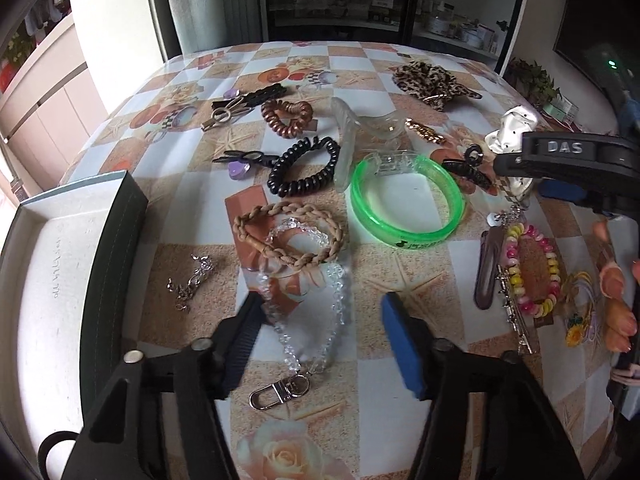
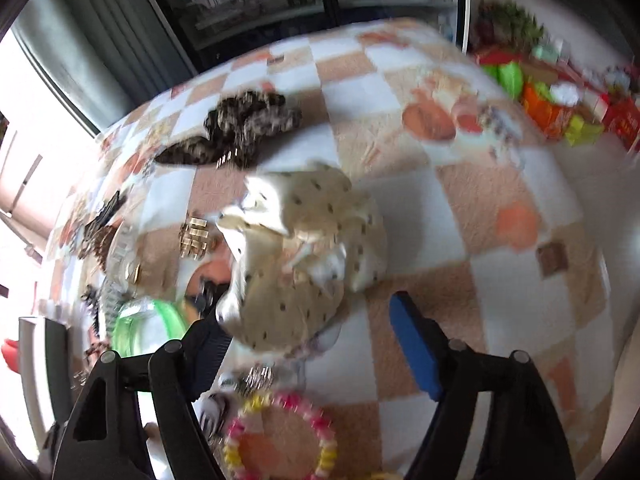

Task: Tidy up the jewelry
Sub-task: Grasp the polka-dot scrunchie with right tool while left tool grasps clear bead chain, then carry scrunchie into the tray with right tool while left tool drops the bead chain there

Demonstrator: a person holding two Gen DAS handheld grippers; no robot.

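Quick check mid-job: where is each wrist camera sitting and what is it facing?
Left wrist: on the left gripper, angled down at the clear bead chain; open box beside it; right gripper and a hand show.
Right wrist: on the right gripper, angled down at the cream dotted scrunchie; blurred.
Shared: scrunchie, green bangle, pink-yellow coil.

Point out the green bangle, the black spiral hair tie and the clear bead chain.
green bangle [image 1: 416, 236]: left wrist view, on its near rim.
black spiral hair tie [image 1: 320, 176]: left wrist view, on its right coil.
clear bead chain [image 1: 290, 350]: left wrist view, on its lower beads.
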